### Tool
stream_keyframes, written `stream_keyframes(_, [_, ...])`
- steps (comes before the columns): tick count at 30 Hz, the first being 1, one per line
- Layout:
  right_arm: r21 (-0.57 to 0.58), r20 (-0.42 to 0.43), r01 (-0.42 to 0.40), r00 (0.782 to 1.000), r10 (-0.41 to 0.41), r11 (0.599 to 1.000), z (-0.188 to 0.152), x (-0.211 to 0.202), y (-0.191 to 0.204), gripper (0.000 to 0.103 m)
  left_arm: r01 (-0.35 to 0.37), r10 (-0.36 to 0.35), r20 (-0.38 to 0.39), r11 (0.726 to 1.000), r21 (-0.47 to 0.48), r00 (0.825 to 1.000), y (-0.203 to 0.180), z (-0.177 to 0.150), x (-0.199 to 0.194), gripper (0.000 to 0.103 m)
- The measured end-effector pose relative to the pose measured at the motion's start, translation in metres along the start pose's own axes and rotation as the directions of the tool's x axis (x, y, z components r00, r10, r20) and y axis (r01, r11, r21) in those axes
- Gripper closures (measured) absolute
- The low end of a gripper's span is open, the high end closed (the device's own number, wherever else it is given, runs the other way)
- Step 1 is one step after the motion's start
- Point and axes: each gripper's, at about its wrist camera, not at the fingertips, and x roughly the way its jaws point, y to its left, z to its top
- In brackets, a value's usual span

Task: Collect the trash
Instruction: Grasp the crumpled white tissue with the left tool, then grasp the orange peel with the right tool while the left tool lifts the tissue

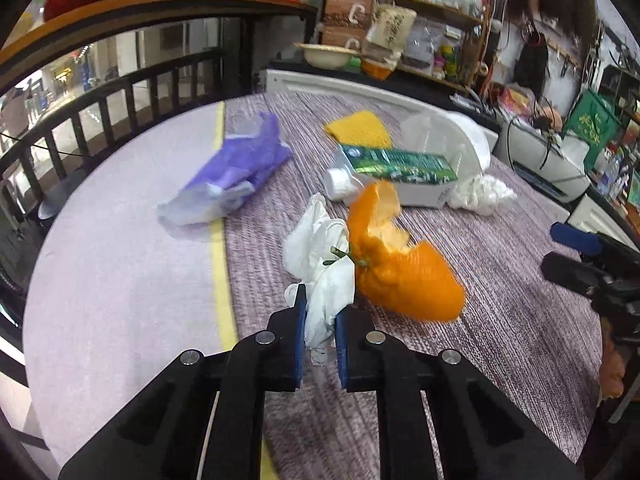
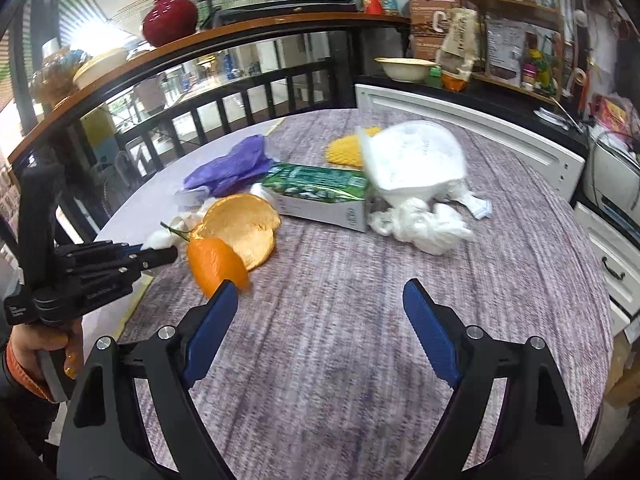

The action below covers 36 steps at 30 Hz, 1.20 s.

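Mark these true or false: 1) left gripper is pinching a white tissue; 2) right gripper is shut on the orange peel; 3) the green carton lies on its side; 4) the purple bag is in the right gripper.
1) True: the left gripper is shut on the white tissue.
2) False: the right gripper is open and empty; the orange peel lies on the table.
3) True: the green carton lies flat.
4) False: the purple bag lies on the table.

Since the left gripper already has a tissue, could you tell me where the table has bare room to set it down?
Free: the woven mat around the open right gripper, and the pale strip left of the yellow stripe. Crowded: farther back, where orange peel, green carton, purple bag, crumpled tissue and white plastic container cluster.
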Motion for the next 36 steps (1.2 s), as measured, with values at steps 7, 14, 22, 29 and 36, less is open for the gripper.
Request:
stream_keyframes(7, [-0.174,-0.037,-0.180,0.984,0.176,0.968,0.009,0.027,0.066,0.020,0.044,-0.043,0.024,0.999,-0.028,0.999,0.005,-0.003,-0.011,0.091])
stream_keyframes(14, [-0.265,-0.163,-0.190,0.975,0.150,0.945,0.011,0.075,0.097,0.041,0.092,-0.091,0.020,0.994,-0.061,0.996,0.011,-0.001,-0.009,0.091])
stream_keyframes(22, [-0.241,-0.186,-0.277,0.954,0.236,0.930,0.005,0.067,0.093,0.082,0.067,-0.066,0.011,0.996,-0.053,0.998,0.013,-0.005,-0.007,0.091])
stream_keyframes(29, [-0.221,-0.138,-0.269,0.960,0.243,0.937,-0.005,0.030,0.077,0.084,0.064,-0.063,0.010,0.996,-0.055,0.998,0.009,-0.009,-0.014,0.091])
stream_keyframes(36, [-0.179,-0.057,-0.236,0.972,0.230,0.955,-0.015,-0.011,0.056,0.084,0.070,-0.069,0.042,0.997,-0.023,0.997,-0.011,-0.007,-0.032,0.091])
